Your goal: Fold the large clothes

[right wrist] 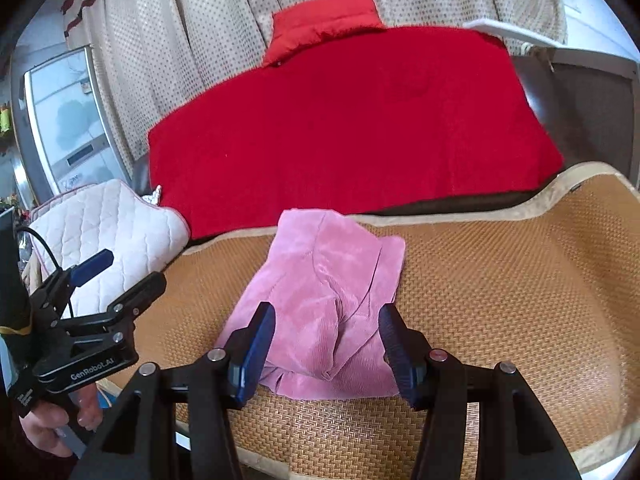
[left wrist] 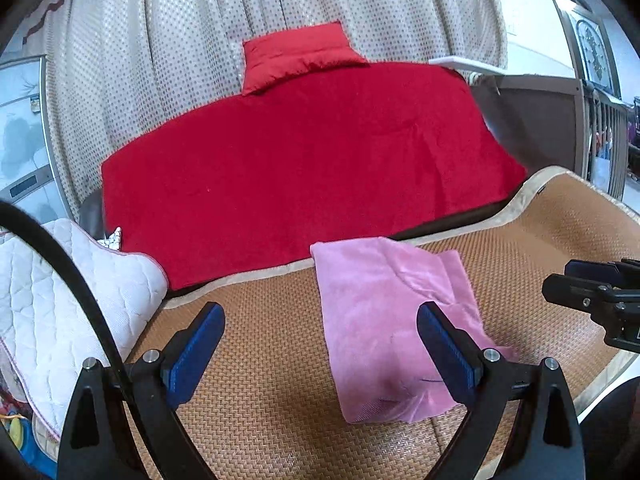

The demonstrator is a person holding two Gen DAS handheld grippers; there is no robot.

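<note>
Lying across the back of the scene, a red blanket (left wrist: 304, 160) covers the surface behind, and in front of it a woven mat (left wrist: 264, 360) carries the task's thing: a pink garment (right wrist: 324, 304), already folded into a compact, slightly rumpled stack near the mat's far edge. A white quilt (left wrist: 52, 296) sits at the left. The left gripper (left wrist: 320, 348) hangs wide and empty above the mat, the pink stack under its right finger. The right gripper (right wrist: 328, 352) stands partly open, empty, above the stack. The fold looks finished or nearly so; the next move likely calls for neatening the loose edges or shifting the stack aside.
</note>
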